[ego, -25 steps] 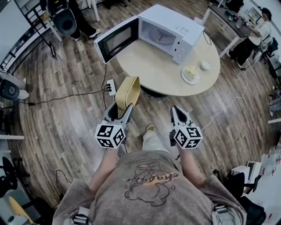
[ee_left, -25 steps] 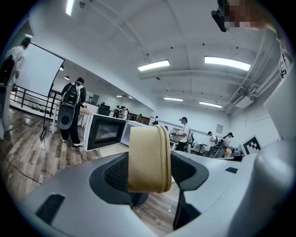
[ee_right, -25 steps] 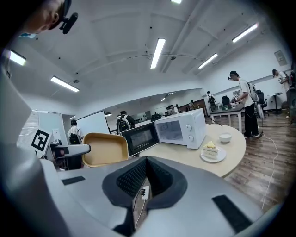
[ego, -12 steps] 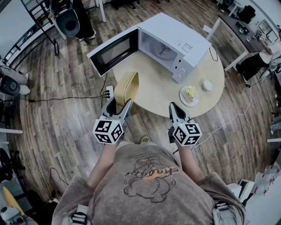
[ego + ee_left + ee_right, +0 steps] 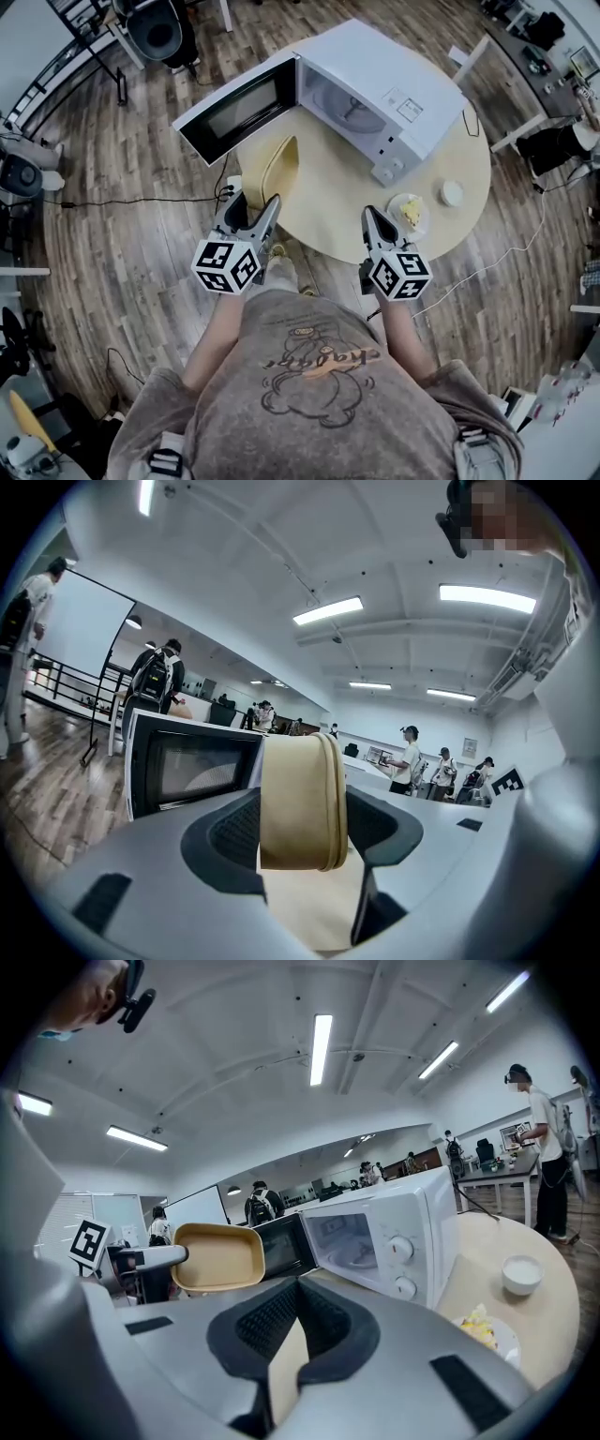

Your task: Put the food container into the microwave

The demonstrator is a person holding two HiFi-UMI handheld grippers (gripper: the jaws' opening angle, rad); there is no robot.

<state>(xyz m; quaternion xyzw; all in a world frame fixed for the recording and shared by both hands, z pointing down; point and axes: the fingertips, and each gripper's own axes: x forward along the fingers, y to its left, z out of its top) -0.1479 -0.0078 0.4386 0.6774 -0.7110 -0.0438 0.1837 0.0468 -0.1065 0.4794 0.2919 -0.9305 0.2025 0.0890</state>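
Left claw: my left gripper (image 5: 255,204) was clamped on the near end of the container (image 5: 279,169).
Right claw: my right gripper (image 5: 298,1286) had its jaws together, with nothing in them.
Container: tan, standing on edge, long axis pointing far toward the microwave (image 5: 375,80), hollow side facing right, above the near-left edge of the table (image 5: 328,216).
Door (image 5: 234,108): stood open on the microwave's left.
Writing: the print on the microwave's panel was too small for me to read.
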